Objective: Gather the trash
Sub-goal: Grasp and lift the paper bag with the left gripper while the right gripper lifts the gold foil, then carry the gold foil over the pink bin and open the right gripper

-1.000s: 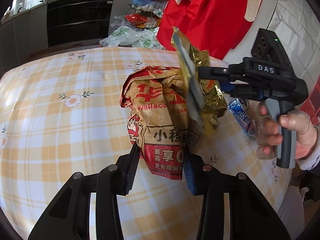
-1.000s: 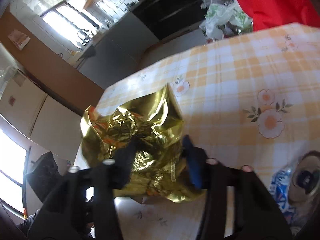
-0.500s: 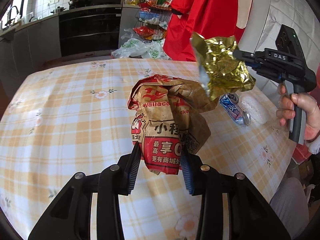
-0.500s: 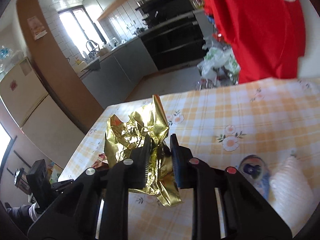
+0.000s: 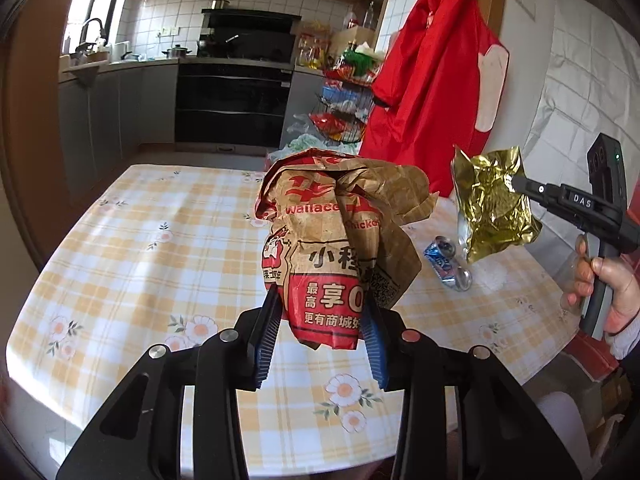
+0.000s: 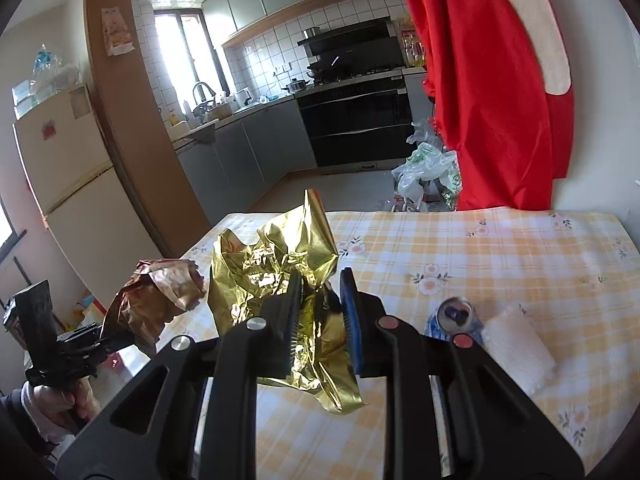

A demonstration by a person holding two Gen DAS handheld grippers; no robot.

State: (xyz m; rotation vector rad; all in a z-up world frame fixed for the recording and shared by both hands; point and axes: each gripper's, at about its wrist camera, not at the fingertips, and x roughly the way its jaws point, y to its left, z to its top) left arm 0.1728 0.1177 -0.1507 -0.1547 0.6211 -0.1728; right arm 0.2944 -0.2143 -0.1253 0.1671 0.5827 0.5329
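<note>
My left gripper (image 5: 322, 322) is shut on a crumpled brown and red paper food bag (image 5: 340, 236), held up above the checked tablecloth (image 5: 140, 264). My right gripper (image 6: 320, 312) is shut on a crumpled gold foil wrapper (image 6: 272, 256), also lifted off the table. The left wrist view shows the gold wrapper (image 5: 494, 204) in the right gripper (image 5: 516, 184) at the right. In the right wrist view the paper bag (image 6: 156, 296) hangs at the left. A crushed blue can (image 5: 448, 266) (image 6: 454, 316) lies on the table beside a white crumpled tissue (image 6: 516, 340).
A red garment (image 5: 432, 92) hangs at the far side of the table. White and green plastic bags (image 6: 428, 172) lie on the floor beyond it. Kitchen cabinets, an oven (image 5: 232, 108) and a fridge (image 6: 68, 184) stand further off. A hand (image 5: 612, 292) grips the right tool.
Both grippers have risen from the table, carrying the paper bag and the gold wrapper. The right gripper's jaws closed tighter on the foil and its wrist rolled level.
</note>
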